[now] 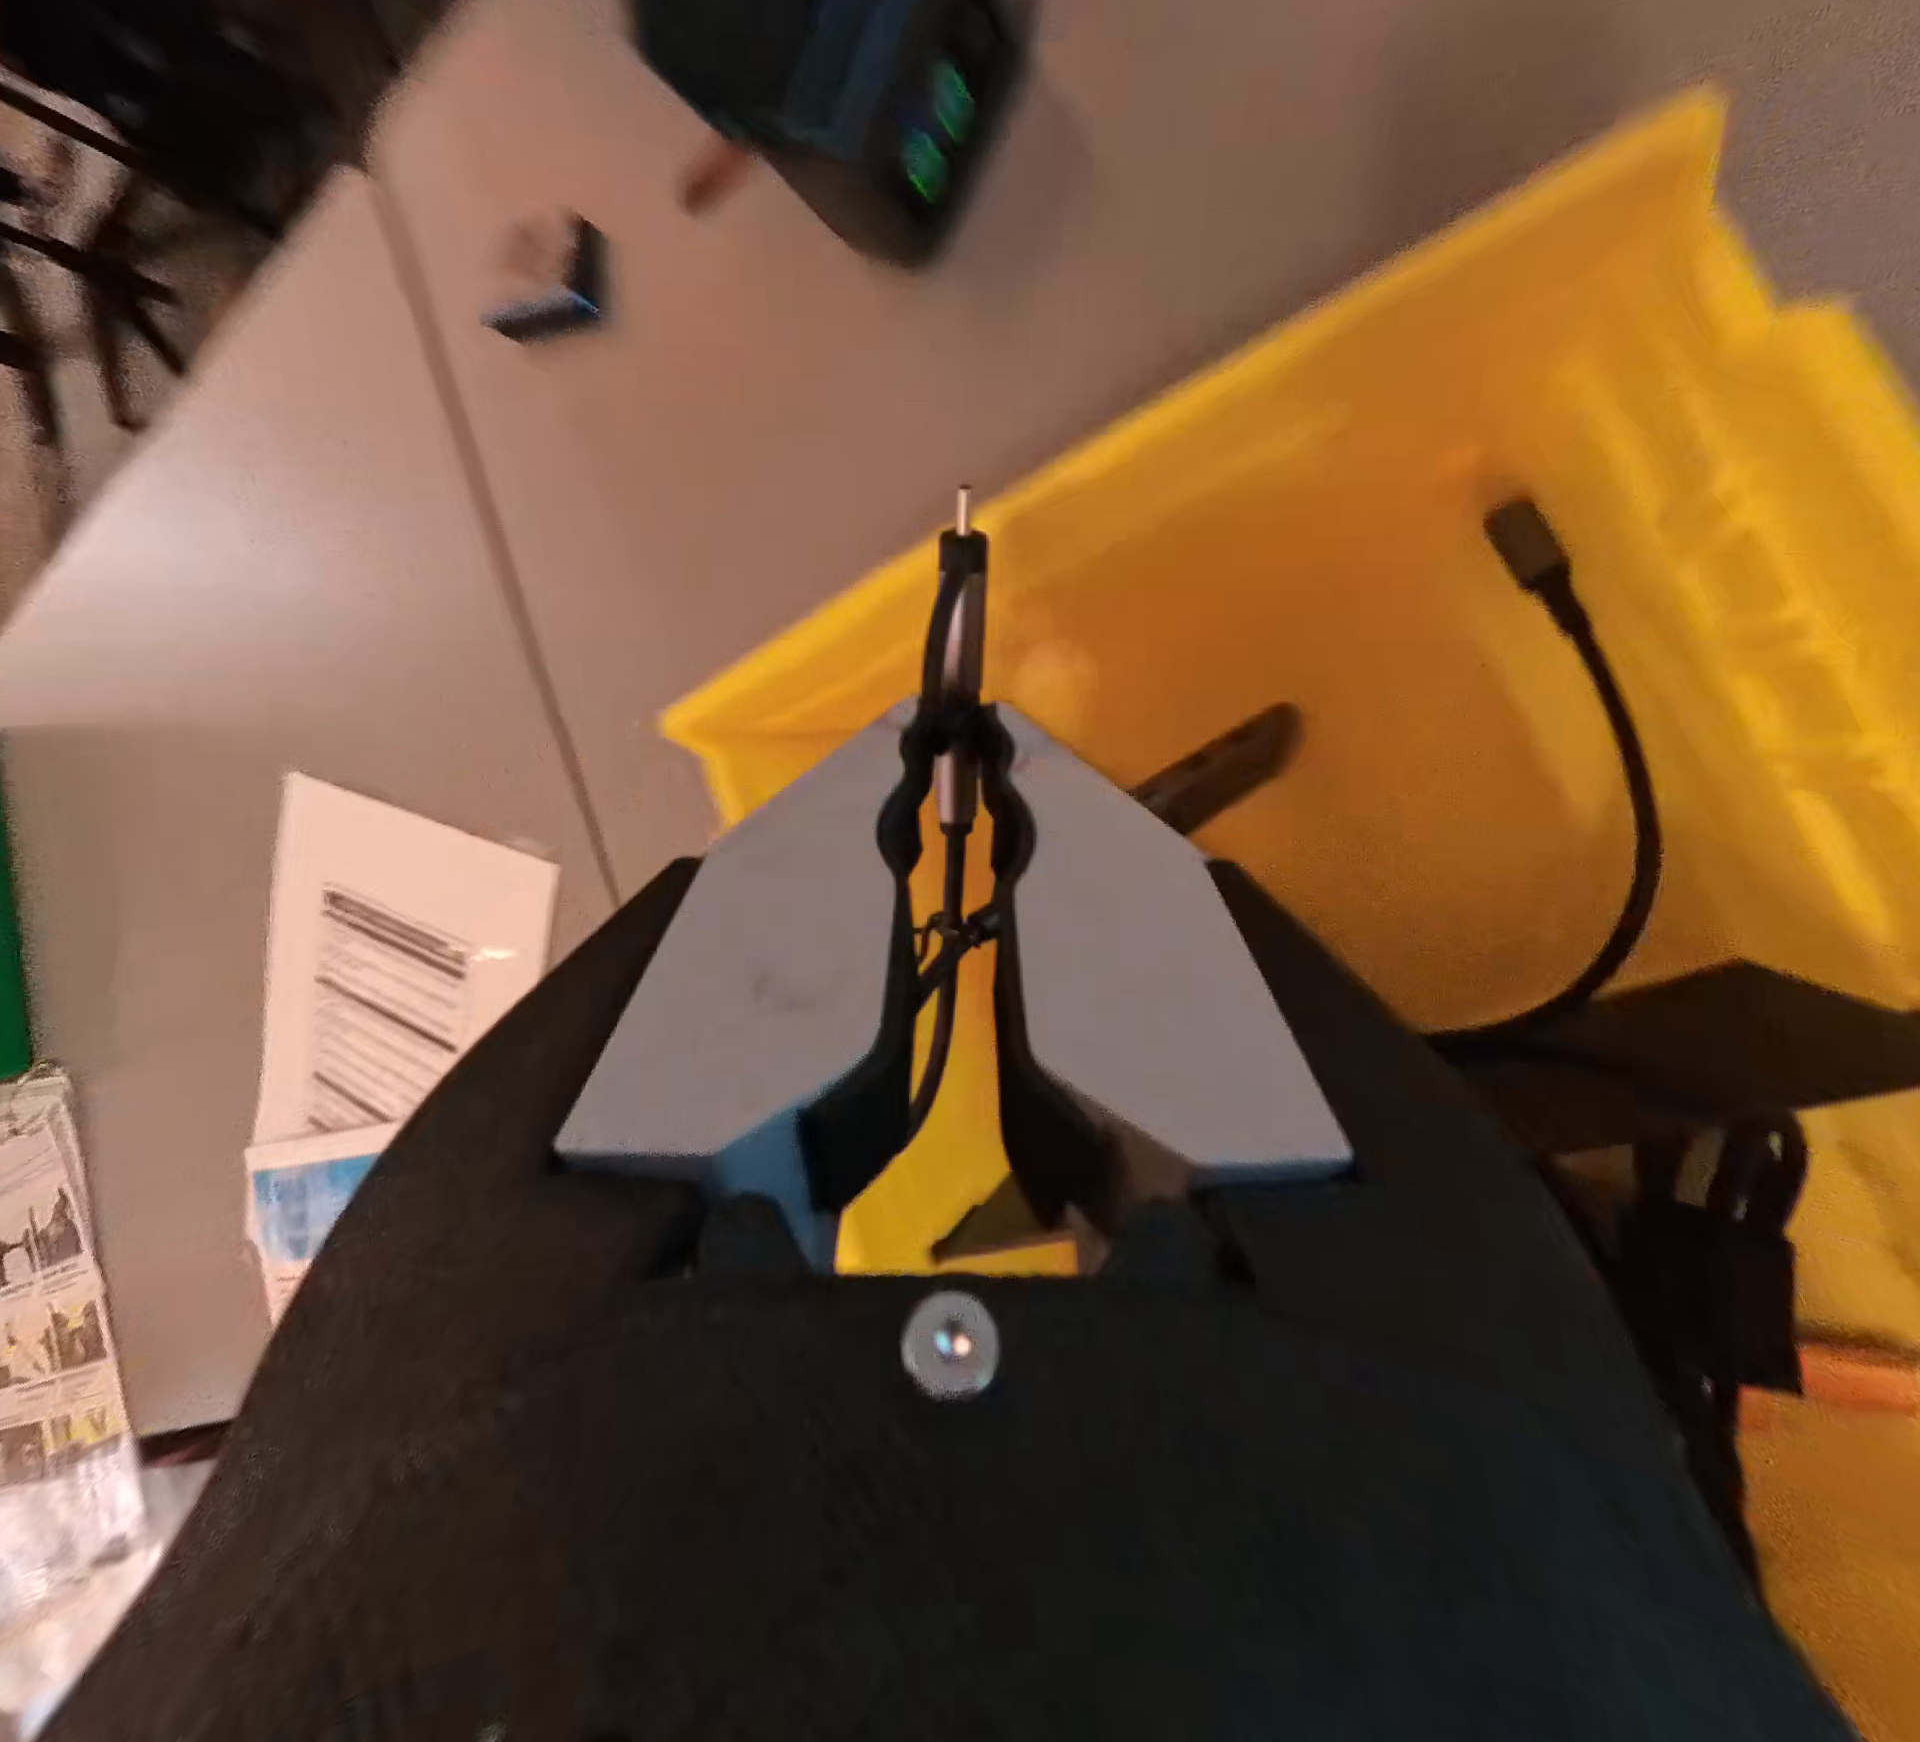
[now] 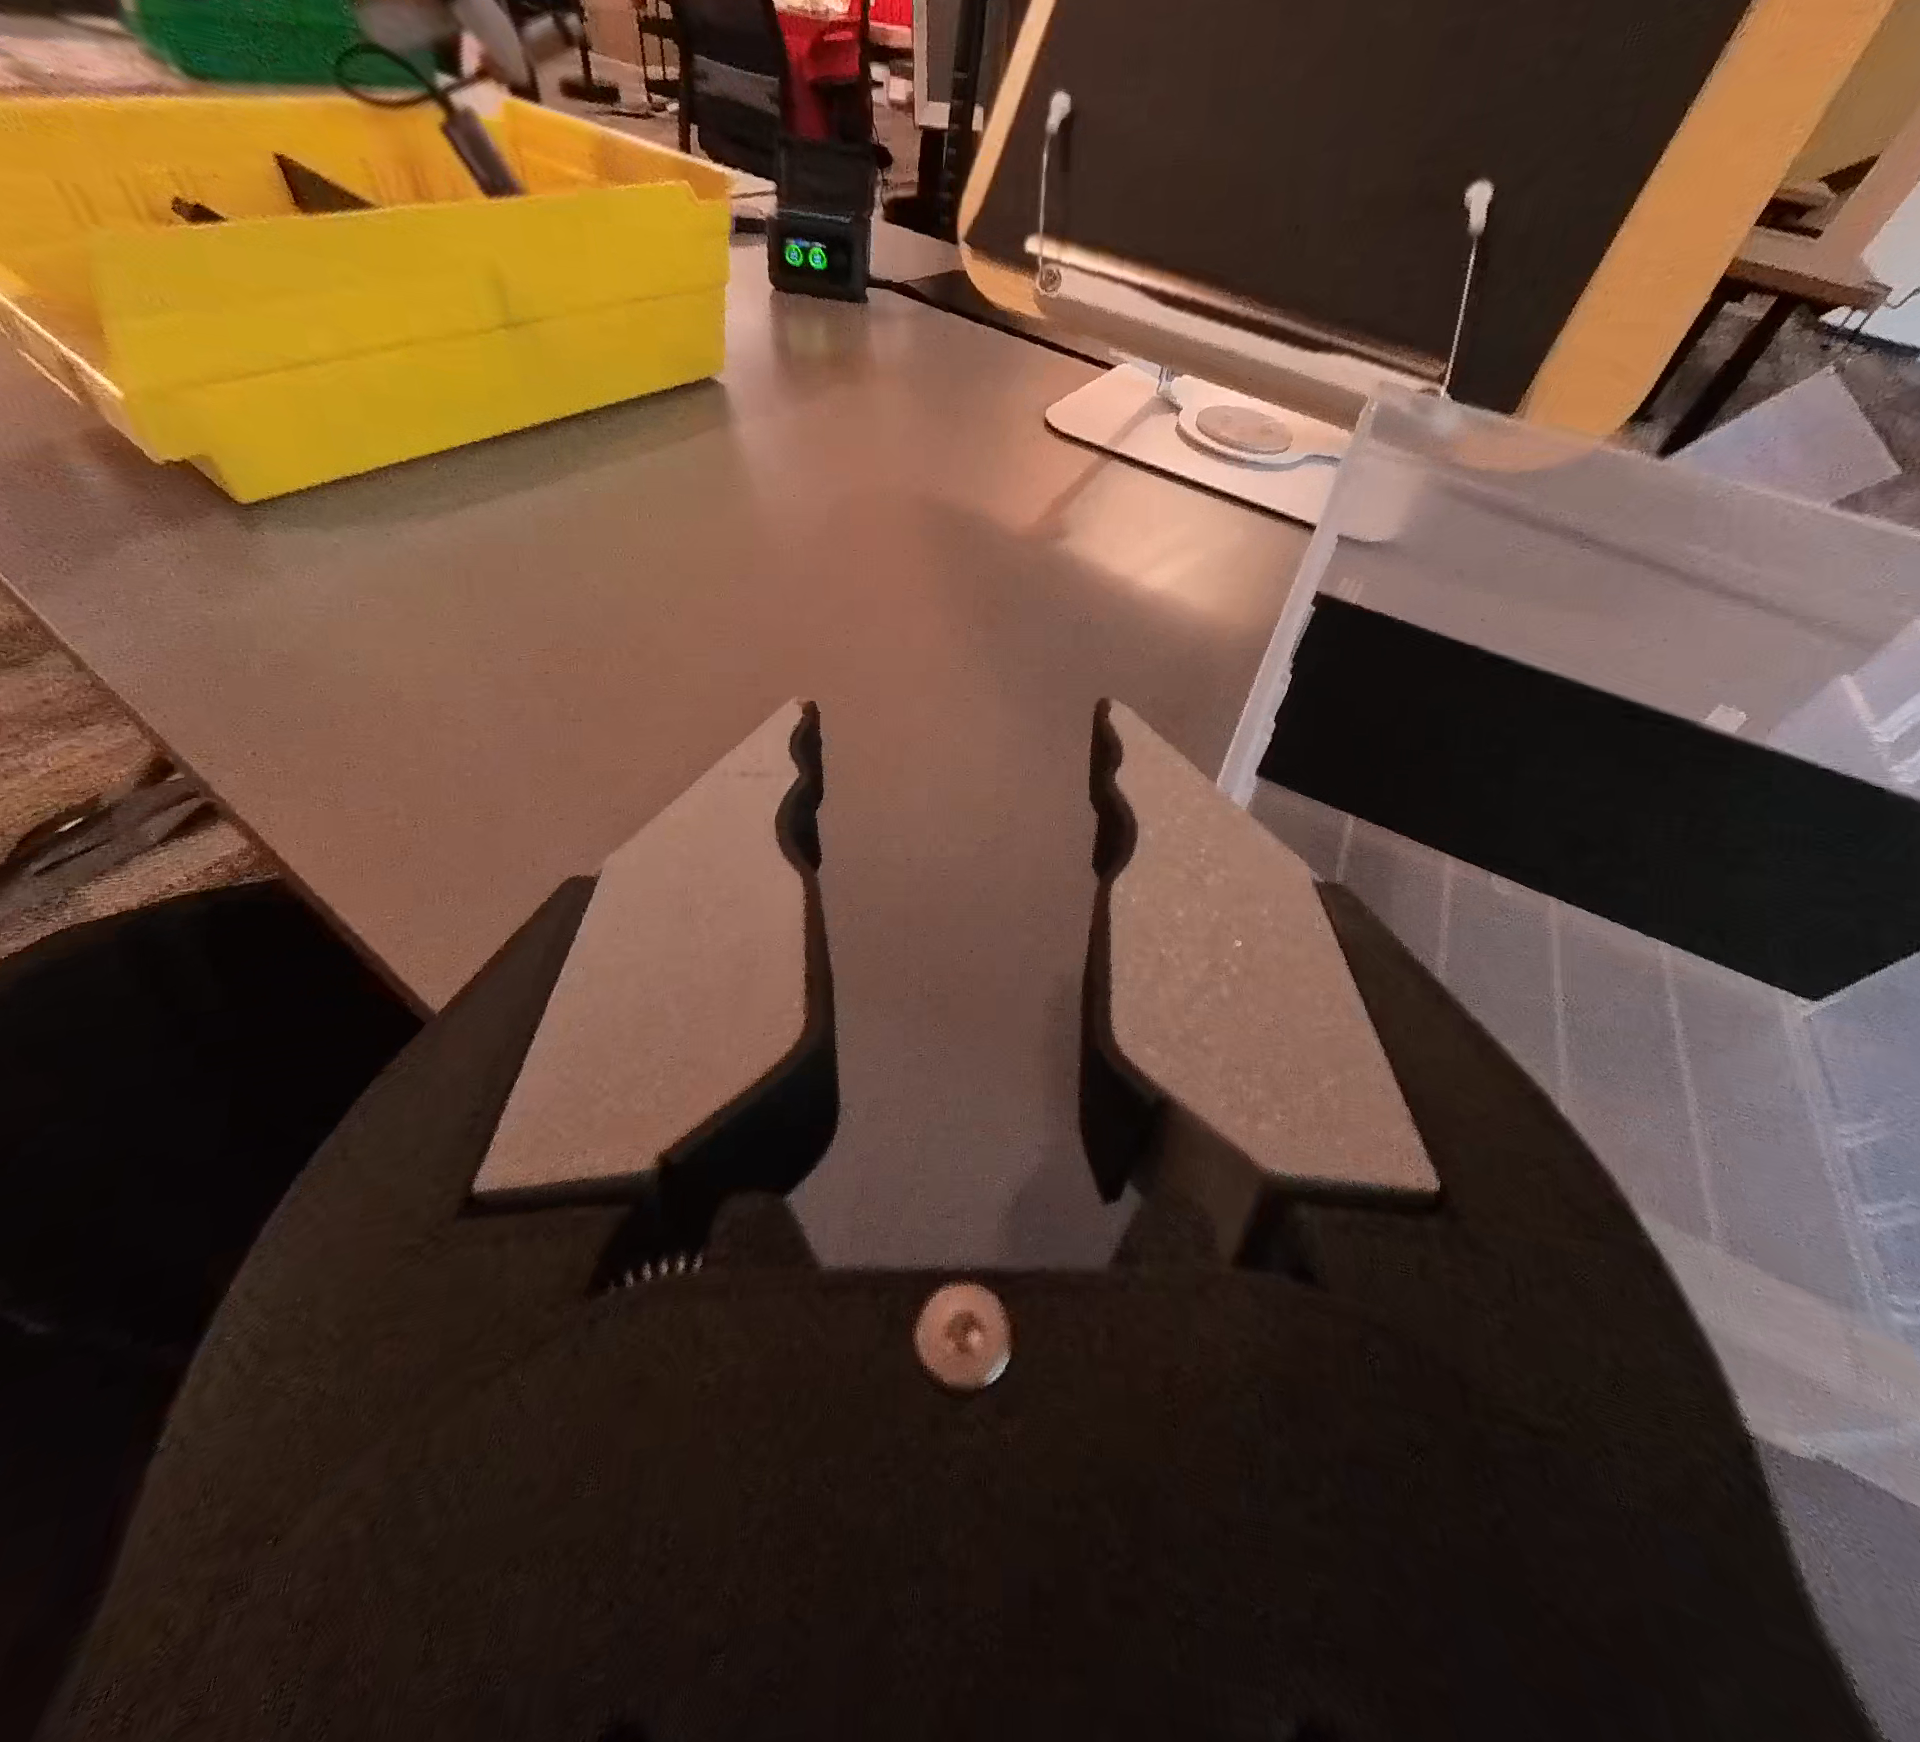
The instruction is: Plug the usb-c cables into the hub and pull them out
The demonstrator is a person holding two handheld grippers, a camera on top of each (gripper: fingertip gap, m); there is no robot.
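Observation:
In the left wrist view my left gripper (image 1: 961,728) is shut on a USB-C cable (image 1: 962,622). Its grey plug sticks out forward past the fingertips, metal tip up, above the yellow bin (image 1: 1195,549). A second black cable (image 1: 1621,819) lies curved in the bin, its plug end free. A dark flat piece (image 1: 1231,762) lies beside it; I cannot tell if it is the hub. In the right wrist view my right gripper (image 2: 956,721) is open and empty, low over the grey table (image 2: 883,570). The left gripper (image 2: 447,19) shows blurred, far left, over the bin (image 2: 416,342).
A small black device with green lights (image 2: 818,248) stands behind the bin, also in the left wrist view (image 1: 862,71). A monitor's back and stand (image 2: 1351,82) rise at right. A clear plastic box (image 2: 1610,757) is close on the right. Papers (image 1: 395,954) lie left.

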